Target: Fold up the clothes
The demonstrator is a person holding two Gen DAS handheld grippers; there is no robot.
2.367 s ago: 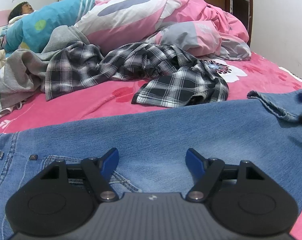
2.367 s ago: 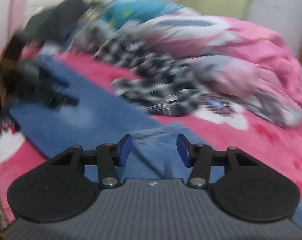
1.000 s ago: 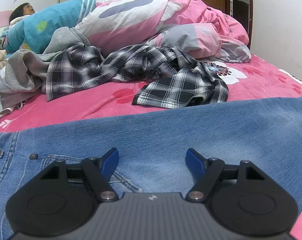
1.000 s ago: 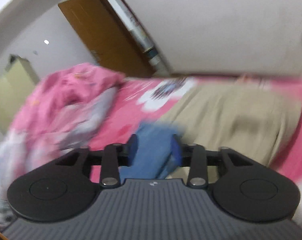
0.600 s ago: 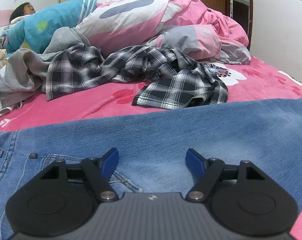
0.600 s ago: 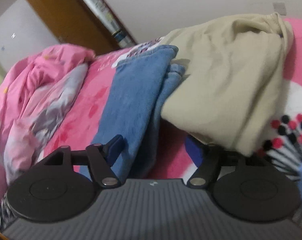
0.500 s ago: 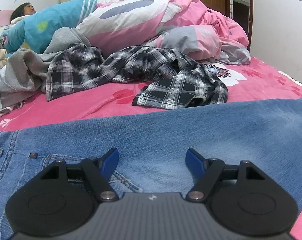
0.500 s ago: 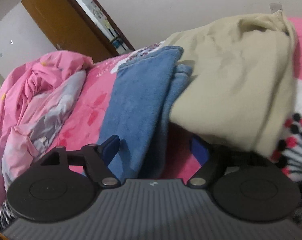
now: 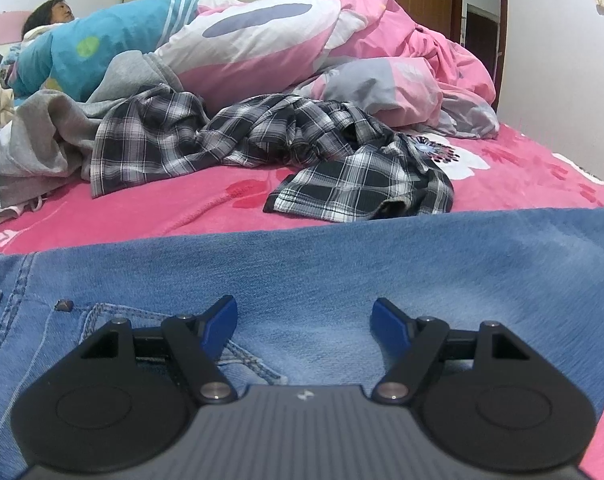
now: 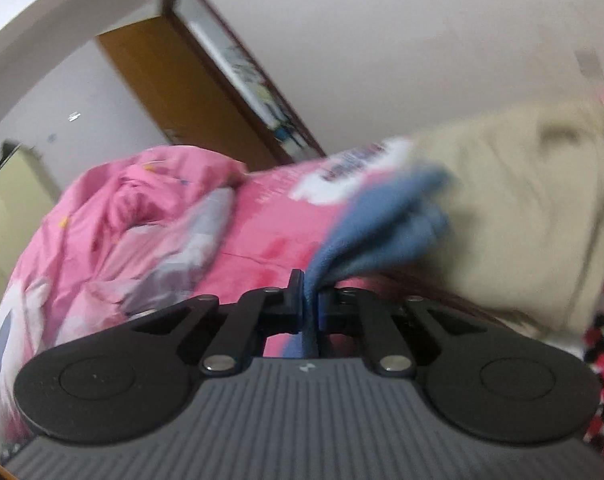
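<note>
Blue jeans (image 9: 342, 264) lie spread across the pink bed in the left wrist view, waistband and pocket at the left. My left gripper (image 9: 304, 318) is open and rests low over the jeans near the pocket, holding nothing. In the right wrist view my right gripper (image 10: 310, 300) is shut on a fold of the jeans' blue leg end (image 10: 386, 224), which rises from the jaws toward a beige garment (image 10: 518, 200). That view is blurred.
A crumpled black-and-white plaid shirt (image 9: 293, 152) lies beyond the jeans. A grey garment (image 9: 49, 136) sits at the left. Pink bedding (image 9: 382, 60) and a person under a blue quilt (image 9: 101, 44) lie at the back. A wooden door (image 10: 189, 92) stands behind.
My right gripper has closed on the jeans' leg end and lifted it; half a second ago it was open beside it. The left gripper and the jeans under it have not moved.
</note>
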